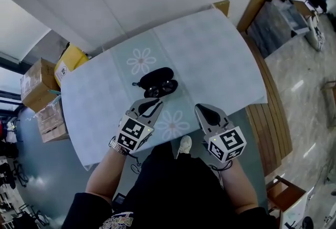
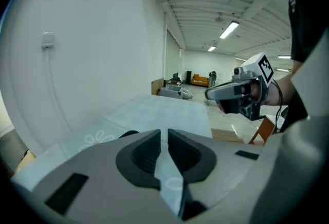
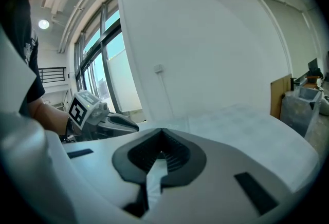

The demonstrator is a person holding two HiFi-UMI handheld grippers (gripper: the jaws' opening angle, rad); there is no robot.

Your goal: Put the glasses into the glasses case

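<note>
A black glasses case point(image 1: 158, 74) lies shut near the middle of the table point(image 1: 210, 49). Dark sunglasses point(image 1: 160, 87) lie just in front of it, touching or nearly touching it. My left gripper point(image 1: 151, 102) hovers right before the sunglasses, its jaws a narrow slit apart and empty point(image 2: 164, 133). A dark edge of the glasses or case point(image 2: 128, 134) peeks over its left jaw. My right gripper point(image 1: 201, 109) hangs at the table's near edge, to the right of the glasses, shut on nothing point(image 3: 162, 130). Each gripper shows in the other's view: the right gripper point(image 2: 226, 92), the left gripper point(image 3: 122, 124).
The tablecloth has pale flower prints point(image 1: 141, 60). Cardboard boxes point(image 1: 37, 84) and a yellow box point(image 1: 71, 59) stand on the floor at the left. A slatted wooden bench point(image 1: 273, 117) runs along the table's right side. A white wall lies behind the table.
</note>
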